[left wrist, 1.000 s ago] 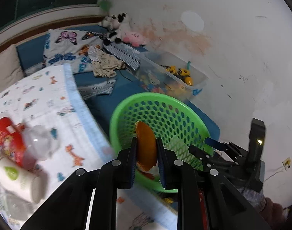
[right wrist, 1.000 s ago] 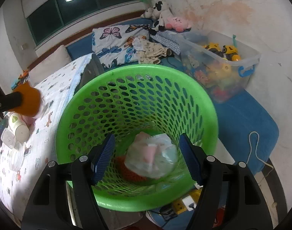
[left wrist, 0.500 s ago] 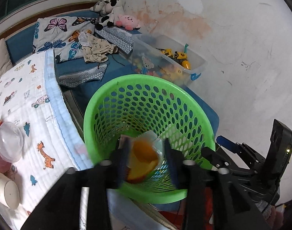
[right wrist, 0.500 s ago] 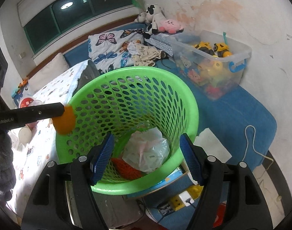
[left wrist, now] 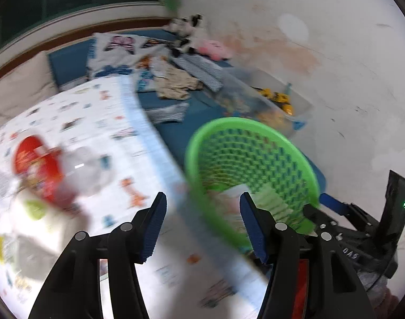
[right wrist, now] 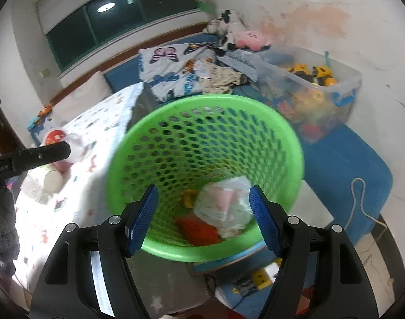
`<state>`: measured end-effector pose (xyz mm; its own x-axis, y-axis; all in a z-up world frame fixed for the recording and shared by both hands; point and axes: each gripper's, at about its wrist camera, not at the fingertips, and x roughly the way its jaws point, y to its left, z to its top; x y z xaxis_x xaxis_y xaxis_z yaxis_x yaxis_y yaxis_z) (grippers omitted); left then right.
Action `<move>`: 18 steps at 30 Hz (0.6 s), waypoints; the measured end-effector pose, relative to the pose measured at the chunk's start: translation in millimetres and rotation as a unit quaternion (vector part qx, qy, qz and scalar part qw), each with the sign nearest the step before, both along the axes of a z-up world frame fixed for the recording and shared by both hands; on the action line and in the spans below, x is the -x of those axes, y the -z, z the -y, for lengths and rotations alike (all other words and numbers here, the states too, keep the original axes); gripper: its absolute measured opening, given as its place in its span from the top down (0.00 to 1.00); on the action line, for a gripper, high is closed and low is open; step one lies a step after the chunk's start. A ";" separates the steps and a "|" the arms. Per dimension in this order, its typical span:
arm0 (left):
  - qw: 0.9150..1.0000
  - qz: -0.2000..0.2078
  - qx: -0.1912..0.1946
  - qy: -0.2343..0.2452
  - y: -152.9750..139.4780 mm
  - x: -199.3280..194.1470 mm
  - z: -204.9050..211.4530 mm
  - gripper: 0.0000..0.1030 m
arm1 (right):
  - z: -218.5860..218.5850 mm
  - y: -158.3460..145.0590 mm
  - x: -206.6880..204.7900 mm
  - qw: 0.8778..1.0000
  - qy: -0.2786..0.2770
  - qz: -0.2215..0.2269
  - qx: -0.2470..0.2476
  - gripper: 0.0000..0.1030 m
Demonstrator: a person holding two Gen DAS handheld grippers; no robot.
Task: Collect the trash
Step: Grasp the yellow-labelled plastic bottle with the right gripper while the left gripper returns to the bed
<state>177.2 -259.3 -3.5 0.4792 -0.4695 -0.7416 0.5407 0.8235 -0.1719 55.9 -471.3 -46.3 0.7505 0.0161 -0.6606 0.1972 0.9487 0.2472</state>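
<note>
Our left gripper (left wrist: pixel 202 222) gapes empty; the red cup (left wrist: pixel 37 170) lies up-left, nearer it. Right gripper (right wrist: pixel 203 219), spread, hangs over the green basket (right wrist: pixel 202 103).

Patterned bed sheet (left wrist: pixel 101 122) bearing red-lidded tub (left wrist: pixel 35 164), clear lid (left wrist: pixel 88 164), white cup (right wrist: pixel 53 181).

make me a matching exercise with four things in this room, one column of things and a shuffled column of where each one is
Things:
1. crumpled plastic bag
2. red cup
3. yellow toy trucks
4. pink plush toy

Places:
A. in the clear storage bin
B. on the animal-print blanket
C. at the bottom of the green basket
D. against the wall beside the black-and-white plush

Pairs: 1-C, 2-B, 3-A, 4-D
</note>
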 end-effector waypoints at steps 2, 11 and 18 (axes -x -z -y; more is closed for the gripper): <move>1.000 0.006 -0.005 -0.025 -3.3 2.1 -23.9 0.46 | -9.7 -3.3 -2.6 1.000 -0.011 0.003 0.001 0.31; 0.993 0.017 -0.003 -0.116 -13.4 5.3 -120.8 0.46 | -67.7 -15.6 -19.3 0.997 -0.080 0.007 0.001 0.31; 0.982 0.016 0.010 -0.187 -15.4 14.3 -194.2 0.46 | -127.4 -24.6 -40.6 0.987 -0.159 0.005 0.013 0.31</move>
<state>162.9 -65.2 11.9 0.6439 -0.2710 -0.7156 0.2070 0.9620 -0.1780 96.6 -343.9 -21.7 0.7162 0.2362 -0.6567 -0.1148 0.9681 0.2229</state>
